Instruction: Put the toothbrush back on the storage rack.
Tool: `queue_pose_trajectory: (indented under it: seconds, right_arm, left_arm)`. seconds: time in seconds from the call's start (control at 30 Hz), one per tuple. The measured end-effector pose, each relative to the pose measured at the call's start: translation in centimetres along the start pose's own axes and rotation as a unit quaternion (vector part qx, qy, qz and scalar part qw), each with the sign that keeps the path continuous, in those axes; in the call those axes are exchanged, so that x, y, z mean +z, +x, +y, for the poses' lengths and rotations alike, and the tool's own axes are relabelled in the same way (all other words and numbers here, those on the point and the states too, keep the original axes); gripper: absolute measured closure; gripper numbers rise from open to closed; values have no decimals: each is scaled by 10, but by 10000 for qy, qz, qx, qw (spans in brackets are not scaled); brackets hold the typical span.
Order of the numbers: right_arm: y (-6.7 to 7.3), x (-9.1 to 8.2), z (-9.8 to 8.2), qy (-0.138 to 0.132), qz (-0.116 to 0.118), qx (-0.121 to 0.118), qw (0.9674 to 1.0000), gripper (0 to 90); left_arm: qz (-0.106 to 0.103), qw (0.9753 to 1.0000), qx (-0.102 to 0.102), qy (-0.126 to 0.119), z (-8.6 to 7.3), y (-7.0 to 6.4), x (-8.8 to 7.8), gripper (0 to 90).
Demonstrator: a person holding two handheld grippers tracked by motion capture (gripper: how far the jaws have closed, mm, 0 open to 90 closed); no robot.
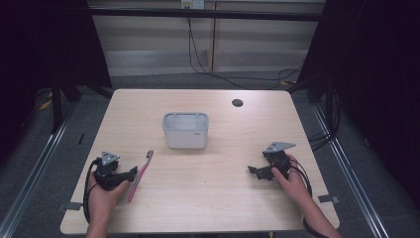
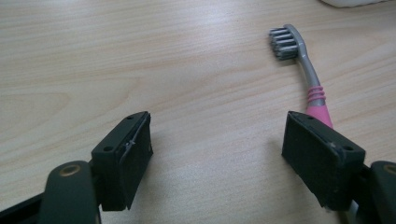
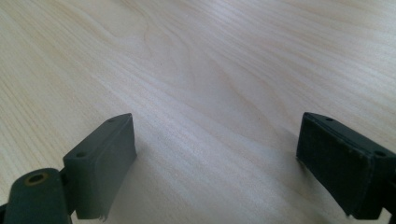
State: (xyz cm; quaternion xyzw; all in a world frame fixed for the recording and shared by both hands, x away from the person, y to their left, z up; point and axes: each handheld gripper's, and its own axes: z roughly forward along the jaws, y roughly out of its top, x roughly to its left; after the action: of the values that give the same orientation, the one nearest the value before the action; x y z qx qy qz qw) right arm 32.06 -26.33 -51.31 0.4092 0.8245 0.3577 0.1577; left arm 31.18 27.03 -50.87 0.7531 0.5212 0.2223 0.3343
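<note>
Pale wood-grain table (image 1: 213, 198) stands on a grey floor between dark curtains, with black cables trailing along the back wall. Count on the table: one toothbrush, one bin, two hand-held grippers, and one small dark round hole (image 1: 237, 102) near the far right edge. One toothbrush (image 1: 141, 174), pink in the handle with a grey neck and grey bristles, lies flat on the near left part of the table, head pointing away from the person toward the bin. One grey rectangular bin (image 1: 185, 130) sits upright near the table's middle, well apart from both grippers; a small dark mark shows on its front wall, too small to read. No other writing can be made out anywhere. Left gripper (image 1: 130, 173), held in the person's left hand (image 1: 101, 194), rests low at the table just beside the toothbrush handle; in the left gripper view its jaws stand wide apart with bare wood between them, and the pink handle (image 2: 319, 108) runs behind the jaw on that view's right side, so nothing is grasped. Right gripper (image 1: 253, 170), held in the right hand (image 1: 292, 184), sits at the near right, well apart from the toothbrush; its jaws are likewise spread with bare table between them.
</note>
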Motion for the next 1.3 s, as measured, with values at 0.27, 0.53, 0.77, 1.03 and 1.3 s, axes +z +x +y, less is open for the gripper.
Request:
queue_pose_trajectory:
  seconds: [0.27,0.53,0.77,1.03,1.3]
  right_arm:
    - [0,0,0,-2,2,1,10000,112]
    - [0,0,0,1,-4,-4,10000,113]
    - [0,0,0,2,-1,-4,10000,113]
    - [0,0,0,1,0,-4,10000,113]
    - [0,0,0,3,0,-7,10000,112]
  left_arm:
    - [-11,9997,-51,250,6,-2,0,222]
    - [-145,9972,-196,705,17,2,-3,274]
    - [-262,9948,-151,969,29,-4,-4,281]
    - [-396,9913,-85,1253,40,-10,-2,292]
    - [-461,9896,-13,1362,54,-17,0,296]
